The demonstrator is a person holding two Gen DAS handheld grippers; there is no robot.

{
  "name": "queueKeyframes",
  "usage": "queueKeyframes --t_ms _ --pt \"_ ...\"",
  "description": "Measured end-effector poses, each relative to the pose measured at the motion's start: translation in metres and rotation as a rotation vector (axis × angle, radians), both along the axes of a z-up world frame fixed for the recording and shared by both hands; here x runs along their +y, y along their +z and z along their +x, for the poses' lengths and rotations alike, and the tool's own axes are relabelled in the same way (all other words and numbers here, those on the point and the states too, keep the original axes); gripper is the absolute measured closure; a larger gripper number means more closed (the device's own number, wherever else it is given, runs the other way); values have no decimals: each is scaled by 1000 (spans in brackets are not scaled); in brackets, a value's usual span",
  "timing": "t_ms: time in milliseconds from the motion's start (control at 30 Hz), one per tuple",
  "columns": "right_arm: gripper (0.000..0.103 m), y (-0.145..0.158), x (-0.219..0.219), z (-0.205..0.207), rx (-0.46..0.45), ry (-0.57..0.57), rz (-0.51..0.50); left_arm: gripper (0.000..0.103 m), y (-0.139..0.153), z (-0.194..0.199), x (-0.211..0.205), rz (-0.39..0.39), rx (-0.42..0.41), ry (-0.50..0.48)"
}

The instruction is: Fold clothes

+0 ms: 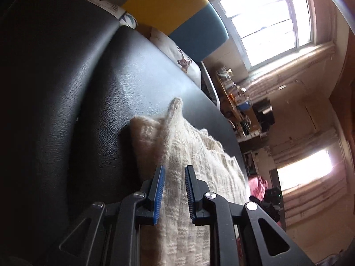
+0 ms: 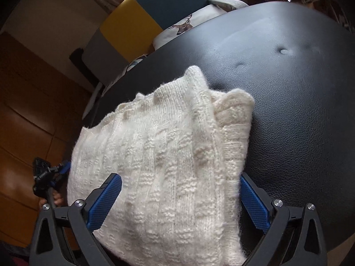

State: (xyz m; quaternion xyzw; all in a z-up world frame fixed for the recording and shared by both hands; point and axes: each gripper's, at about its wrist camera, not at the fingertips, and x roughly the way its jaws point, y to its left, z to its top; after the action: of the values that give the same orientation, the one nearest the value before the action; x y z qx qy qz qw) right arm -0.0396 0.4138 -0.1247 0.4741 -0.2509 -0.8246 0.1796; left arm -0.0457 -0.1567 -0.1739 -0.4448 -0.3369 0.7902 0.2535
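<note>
A cream knitted sweater [image 2: 168,155] lies folded on a black leather seat [image 2: 288,93], with its left edge hanging past the seat's rim. My right gripper [image 2: 180,177] is open wide just above the sweater's near part, a blue pad on each side of it. In the left wrist view the sweater [image 1: 190,146] runs away along the seat [image 1: 111,77]. My left gripper [image 1: 175,170] is open by a narrow gap over the knit, its pads not pressing on it. The right wrist view shows that left gripper [image 2: 65,166] at the sweater's left edge, held by a hand [image 2: 55,199].
A chair back [image 2: 142,17] in yellow, blue and grey stands beyond the seat, with a deer-print cushion [image 2: 184,26] against it. A cluttered shelf [image 1: 239,102], bright windows [image 1: 270,22] and a pink cloth [image 1: 257,184] lie past the seat's edge. Brown wooden floor [image 2: 28,110] is at the left.
</note>
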Motion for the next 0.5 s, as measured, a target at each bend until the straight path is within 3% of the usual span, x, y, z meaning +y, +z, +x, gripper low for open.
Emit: queueKeyframes --t_ms 267,367,500 --pt "0 2 -12 -2 -19 -8 85 84 -13 -23 1 53 2 -103" --pt "0 3 -14 -3 -32 -1 108 84 -3 -21 -6 -3 12 -146" --pt "0 4 -17 -3 -44 20 132 71 -1 -9 -26 -14 55 -106"
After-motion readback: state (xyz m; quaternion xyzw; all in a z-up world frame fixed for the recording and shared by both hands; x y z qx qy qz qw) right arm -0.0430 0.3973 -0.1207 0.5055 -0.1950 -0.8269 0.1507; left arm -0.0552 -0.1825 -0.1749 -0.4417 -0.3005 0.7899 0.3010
